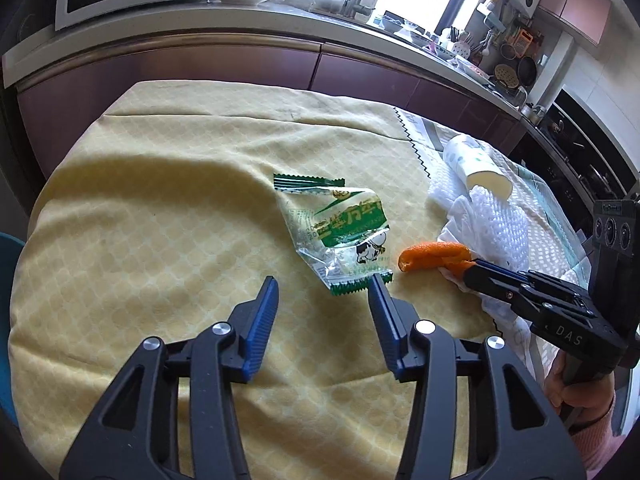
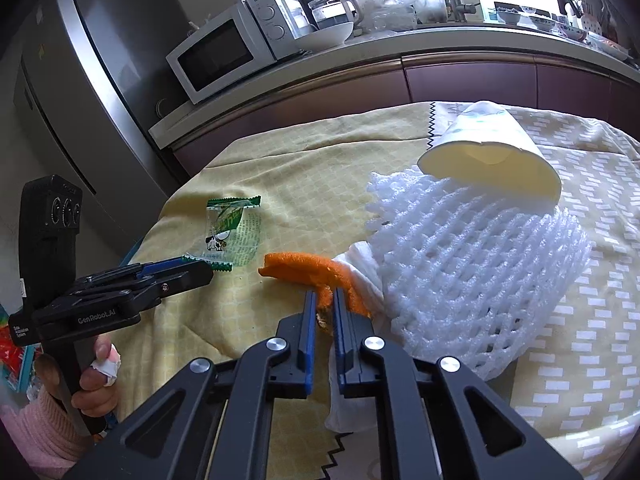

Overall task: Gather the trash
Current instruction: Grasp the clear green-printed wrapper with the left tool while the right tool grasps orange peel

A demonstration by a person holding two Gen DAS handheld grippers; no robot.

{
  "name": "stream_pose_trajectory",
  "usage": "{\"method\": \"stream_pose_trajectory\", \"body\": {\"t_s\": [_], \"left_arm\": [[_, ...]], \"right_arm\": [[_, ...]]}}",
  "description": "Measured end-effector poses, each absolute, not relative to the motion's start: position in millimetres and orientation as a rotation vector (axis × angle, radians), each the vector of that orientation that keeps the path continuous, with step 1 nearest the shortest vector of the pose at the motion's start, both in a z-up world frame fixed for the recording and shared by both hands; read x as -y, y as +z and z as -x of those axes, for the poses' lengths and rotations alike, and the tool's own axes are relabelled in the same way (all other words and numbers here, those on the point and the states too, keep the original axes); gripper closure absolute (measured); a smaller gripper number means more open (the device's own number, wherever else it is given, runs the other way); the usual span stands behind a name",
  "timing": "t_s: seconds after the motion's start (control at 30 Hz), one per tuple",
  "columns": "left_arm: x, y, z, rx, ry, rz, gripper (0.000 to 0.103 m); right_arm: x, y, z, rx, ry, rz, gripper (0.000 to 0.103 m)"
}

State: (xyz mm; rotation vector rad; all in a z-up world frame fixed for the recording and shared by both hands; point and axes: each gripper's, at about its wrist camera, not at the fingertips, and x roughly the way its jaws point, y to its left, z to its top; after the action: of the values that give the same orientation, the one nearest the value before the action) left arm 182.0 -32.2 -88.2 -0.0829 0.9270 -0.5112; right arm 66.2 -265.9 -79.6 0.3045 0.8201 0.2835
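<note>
Left wrist view: the left tongs [image 1: 322, 286] stood open above the yellow cloth [image 1: 160, 208] on the tabletop, gripping nothing. The green-and-clear wrapper [image 1: 340, 232] lay flat on the cloth, its near serrated edge touching the tip of one finger [image 1: 378, 292]. Just beside it lay the orange peel [image 1: 434, 255], clamped at its far end by the right tongs [image 1: 466, 274]. A white foam net [image 1: 500, 220] and a tipped paper cup [image 1: 476, 164] lay beyond.

Right wrist view: the right tongs [image 2: 322, 300] were closed on the orange peel [image 2: 304, 266], which rested partly on a white napkin [image 2: 360, 264]. The foam net [image 2: 472, 280] lay against the napkin, with the paper cup [image 2: 492, 148] on its side behind. The wrapper [image 2: 232, 236] lay at the left tongs' [image 2: 200, 266] tips.
</note>
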Motion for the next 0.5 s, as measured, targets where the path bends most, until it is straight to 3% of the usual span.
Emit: {"method": "stream_pose_trajectory", "body": {"t_s": [0.23, 0.5], "left_arm": [[22.1, -78.3, -176.5, -0.906, -0.536, 0.133, 0.045], [37.3, -81.0, -188.3, -0.942, -0.541, 0.136, 0.045]], "right_arm": [[270.4, -76.4, -60.5, -0.787, 0.321, -0.37, 0.098], [271.7, -68.4, -56.8, -0.757, 0.372, -0.421, 0.099]]}}
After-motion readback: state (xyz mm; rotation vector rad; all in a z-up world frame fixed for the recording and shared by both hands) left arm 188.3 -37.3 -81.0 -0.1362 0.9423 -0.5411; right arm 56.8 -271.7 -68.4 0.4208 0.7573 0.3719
